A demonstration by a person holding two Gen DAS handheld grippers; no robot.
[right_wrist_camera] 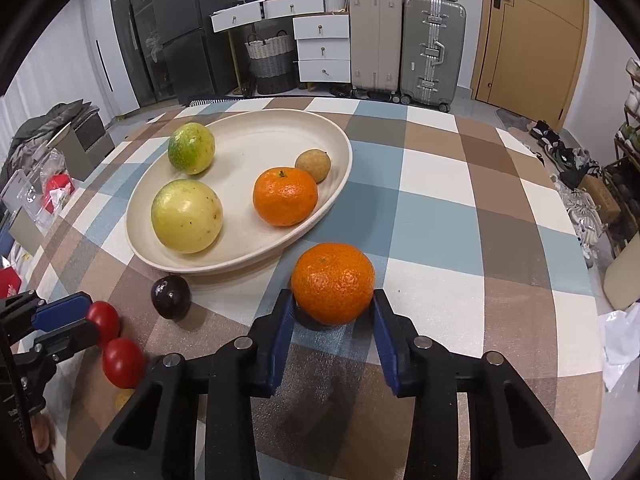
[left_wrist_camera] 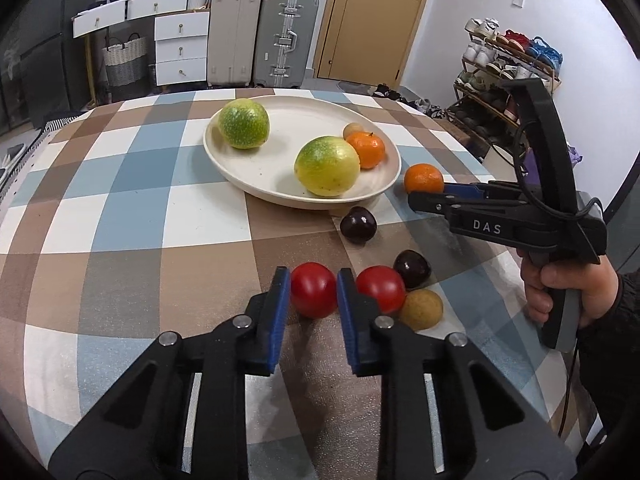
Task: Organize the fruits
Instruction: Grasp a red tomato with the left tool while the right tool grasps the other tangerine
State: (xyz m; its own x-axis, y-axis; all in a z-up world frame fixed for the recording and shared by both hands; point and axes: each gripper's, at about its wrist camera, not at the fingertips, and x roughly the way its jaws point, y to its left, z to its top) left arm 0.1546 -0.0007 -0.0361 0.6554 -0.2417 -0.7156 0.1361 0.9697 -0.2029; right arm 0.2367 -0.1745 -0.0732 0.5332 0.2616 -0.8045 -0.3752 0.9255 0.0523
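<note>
Two handheld black grippers with blue pads work over a round table under a checked brown, blue and white cloth (right_wrist_camera: 440, 208). Left gripper (left_wrist_camera: 313, 292) is pinching a small round red tomato (left_wrist_camera: 313, 295) near the table's front edge, pads pressed on both its sides. Right gripper (right_wrist_camera: 334, 308) is clamped on a round orange tangerine (right_wrist_camera: 333, 283) sitting on the cloth just right of the cream oval plate (right_wrist_camera: 240, 256), pads touching both its flanks. Second red tomato (left_wrist_camera: 380, 288) lies just right of the gripped one, touching a dark purple round fruit (left_wrist_camera: 412, 269) and a tan round fruit (left_wrist_camera: 421, 309). Another dark purple fruit (left_wrist_camera: 358, 225) lies near the plate's front rim. On the plate: two large green-yellow round fruits (right_wrist_camera: 187, 216), one tangerine (right_wrist_camera: 285, 196), one small tan fruit (right_wrist_camera: 313, 165). A person's hand (left_wrist_camera: 568, 292) holds the right gripper's handle.
</note>
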